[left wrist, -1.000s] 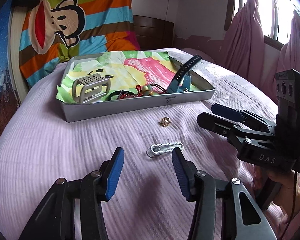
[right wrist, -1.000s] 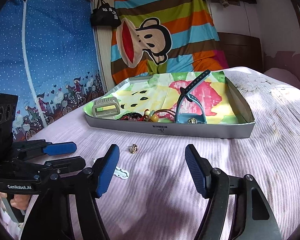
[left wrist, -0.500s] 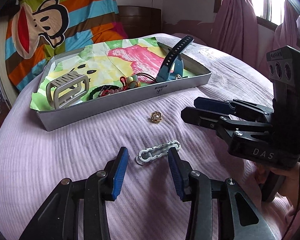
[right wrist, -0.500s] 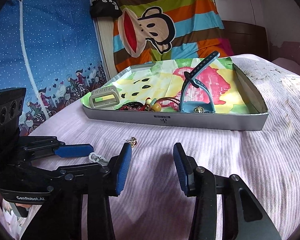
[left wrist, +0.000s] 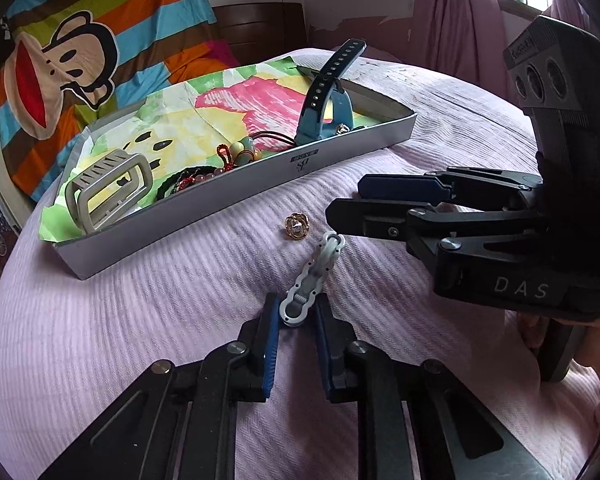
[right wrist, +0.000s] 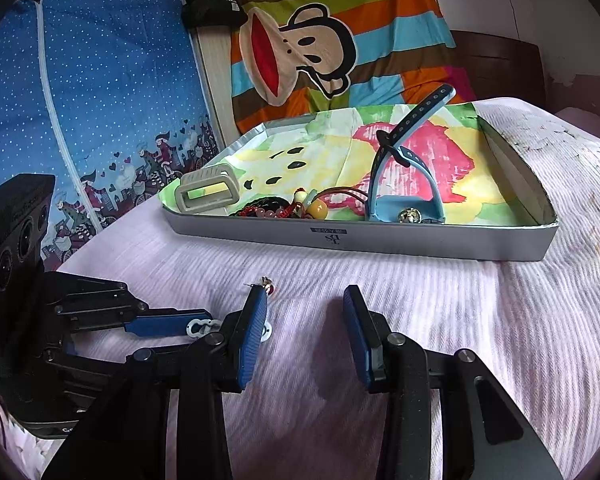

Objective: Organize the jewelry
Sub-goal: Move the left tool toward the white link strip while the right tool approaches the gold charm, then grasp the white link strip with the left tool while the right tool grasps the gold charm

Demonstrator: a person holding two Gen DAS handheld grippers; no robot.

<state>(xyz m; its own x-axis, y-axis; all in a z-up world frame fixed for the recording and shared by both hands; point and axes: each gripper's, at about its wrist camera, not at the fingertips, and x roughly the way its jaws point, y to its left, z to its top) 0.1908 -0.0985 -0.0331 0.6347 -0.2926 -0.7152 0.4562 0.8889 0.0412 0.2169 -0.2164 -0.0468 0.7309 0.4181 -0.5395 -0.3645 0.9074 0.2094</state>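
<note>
My left gripper (left wrist: 297,316) is shut on the near end of a white hair clip (left wrist: 313,276) that lies on the lilac bedspread; the clip (right wrist: 201,326) partly shows in the right wrist view, beside the left gripper (right wrist: 168,326). A small gold earring (left wrist: 297,227) lies just beyond the clip, also seen in the right wrist view (right wrist: 266,285). My right gripper (right wrist: 305,320) is open and empty above the bedspread, its left finger near the earring; it shows in the left wrist view (left wrist: 348,204). The grey tray (left wrist: 228,210) holds a grey hair claw (left wrist: 108,188), beaded bracelets (left wrist: 236,152) and a blue watch (left wrist: 328,96).
The tray (right wrist: 380,242) has a colourful paper lining and sits toward the head of the bed. A striped monkey blanket (right wrist: 320,40) hangs behind it. Pink curtains (left wrist: 456,20) and a window are at the right. A blue fabric wardrobe (right wrist: 80,100) stands left.
My left gripper moved forward and closed on the white hair clip's near end. My right gripper narrowed a little then opened wider, staying near the earring.
</note>
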